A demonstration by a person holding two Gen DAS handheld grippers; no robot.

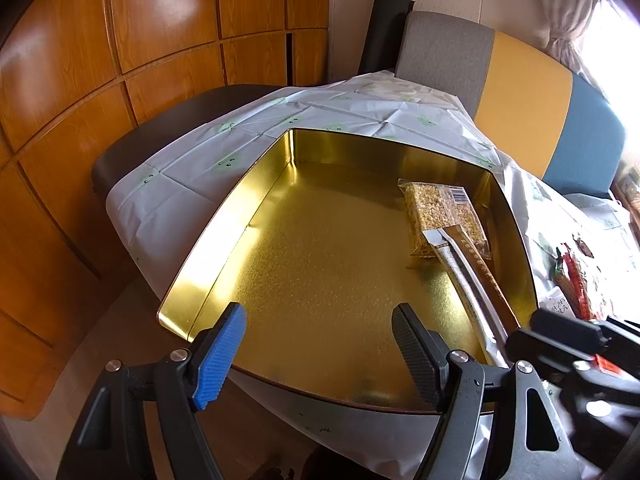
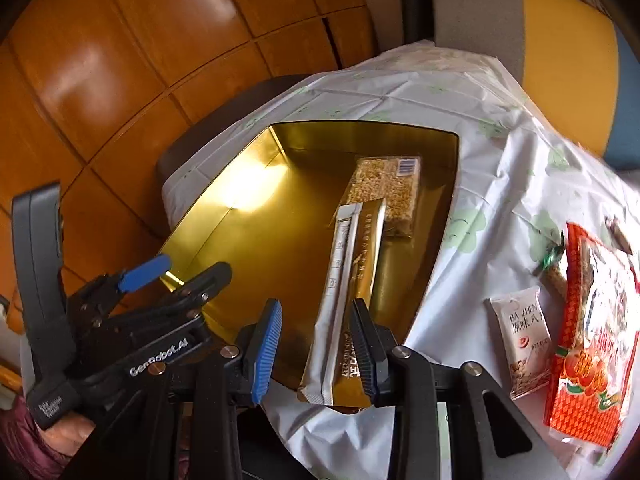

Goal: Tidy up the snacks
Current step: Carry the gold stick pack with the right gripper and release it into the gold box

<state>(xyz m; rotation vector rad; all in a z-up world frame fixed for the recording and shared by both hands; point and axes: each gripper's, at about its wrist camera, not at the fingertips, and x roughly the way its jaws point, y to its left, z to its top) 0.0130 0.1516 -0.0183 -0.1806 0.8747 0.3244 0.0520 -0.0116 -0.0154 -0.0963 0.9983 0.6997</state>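
A gold tin point(image 1: 224, 232) point(image 2: 256, 236) lies open on the table. Inside at its right lie a clear pack of grain bars point(image 1: 440, 212) point(image 2: 384, 192) and a long gold-and-silver sachet point(image 1: 472, 280) point(image 2: 348, 280), whose near end sticks out over the tin's front rim. My right gripper point(image 2: 316, 344) is open, its fingers on either side of the sachet's near end; the black finger is close to or touching it. My left gripper point(image 1: 318, 344) is open and empty above the tin's front edge. It also shows in the right wrist view point(image 2: 176, 276).
A white cloth with green prints point(image 2: 500, 208) covers the table. Right of the tin lie a small white snack pack point(image 2: 524, 340), a red snack bag point(image 2: 592, 340) and a green-wrapped bar point(image 2: 554, 268). A grey, yellow and blue chair back point(image 1: 520, 100) stands behind; wooden panels point(image 1: 120, 60) on the left.
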